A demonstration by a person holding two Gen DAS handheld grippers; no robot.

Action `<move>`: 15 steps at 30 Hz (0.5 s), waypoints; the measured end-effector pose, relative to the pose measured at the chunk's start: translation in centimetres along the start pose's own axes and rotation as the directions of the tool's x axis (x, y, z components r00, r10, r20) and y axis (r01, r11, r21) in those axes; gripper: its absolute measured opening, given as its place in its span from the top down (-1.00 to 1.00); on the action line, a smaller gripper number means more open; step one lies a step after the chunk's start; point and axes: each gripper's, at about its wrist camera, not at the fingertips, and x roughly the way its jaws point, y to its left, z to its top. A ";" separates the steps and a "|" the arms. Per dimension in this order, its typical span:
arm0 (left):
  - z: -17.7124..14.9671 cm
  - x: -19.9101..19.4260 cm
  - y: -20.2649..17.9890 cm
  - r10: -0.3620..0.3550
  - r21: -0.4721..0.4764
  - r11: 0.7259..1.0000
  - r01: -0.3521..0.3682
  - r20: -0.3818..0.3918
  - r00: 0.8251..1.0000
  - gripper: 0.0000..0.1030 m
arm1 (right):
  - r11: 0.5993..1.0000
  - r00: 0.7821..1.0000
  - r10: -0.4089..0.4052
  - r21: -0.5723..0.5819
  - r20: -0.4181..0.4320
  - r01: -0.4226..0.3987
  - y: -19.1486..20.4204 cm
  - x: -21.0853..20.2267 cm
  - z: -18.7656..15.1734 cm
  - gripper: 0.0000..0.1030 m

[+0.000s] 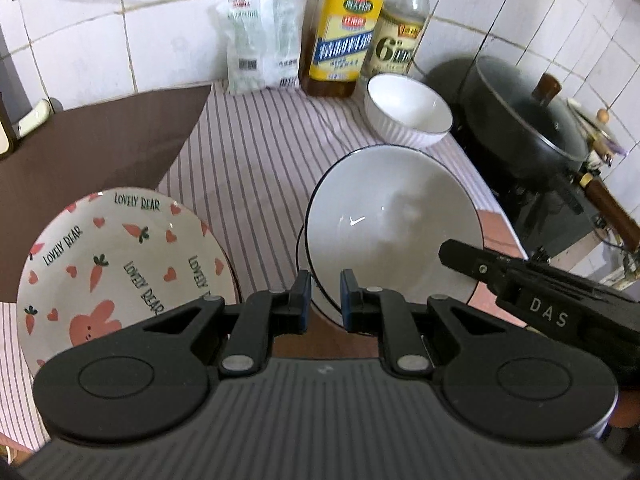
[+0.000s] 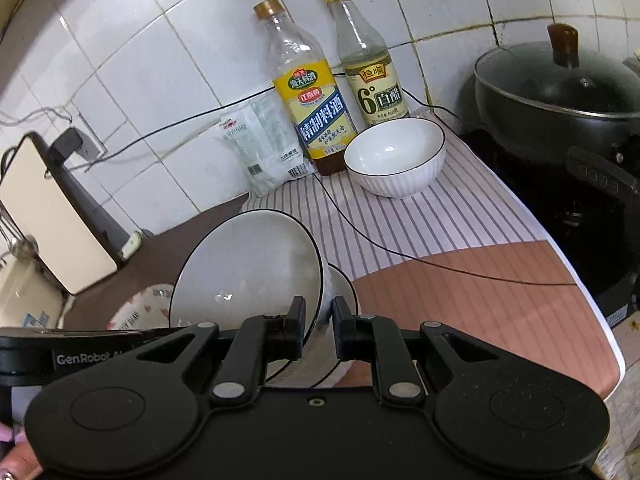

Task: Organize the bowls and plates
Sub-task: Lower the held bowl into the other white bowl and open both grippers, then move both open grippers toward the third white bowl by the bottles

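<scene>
Left wrist: my left gripper (image 1: 325, 300) is clamped on the near rim of the tilted grey bowl (image 1: 394, 224), carrot-print plate (image 1: 120, 264) just left. Right wrist: my right gripper (image 2: 318, 330) pinches the same bowl's rim (image 2: 248, 264); ribbed white bowl (image 2: 394, 158) sits by the bottles.

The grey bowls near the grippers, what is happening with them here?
A person holds two handheld grippers over a striped cloth. The left gripper and the right gripper each clamp the rim of a tilted grey bowl with a second bowl under it. A carrot-print plate lies to its left, and a white ribbed bowl stands by the bottles.
</scene>
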 end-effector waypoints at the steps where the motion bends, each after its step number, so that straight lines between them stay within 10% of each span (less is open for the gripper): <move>1: 0.0 0.2 0.0 0.001 0.003 1.000 -0.001 -0.005 1.000 0.74 | 1.000 1.000 -0.005 -0.015 0.003 0.005 0.1 0.1 -0.1 0.65; 15: 0.2 2.1 -0.5 0.038 0.033 0.999 -0.036 -0.075 0.996 0.73 | 0.977 0.994 -0.111 -0.182 0.000 0.109 1.3 1.5 -1.0 0.65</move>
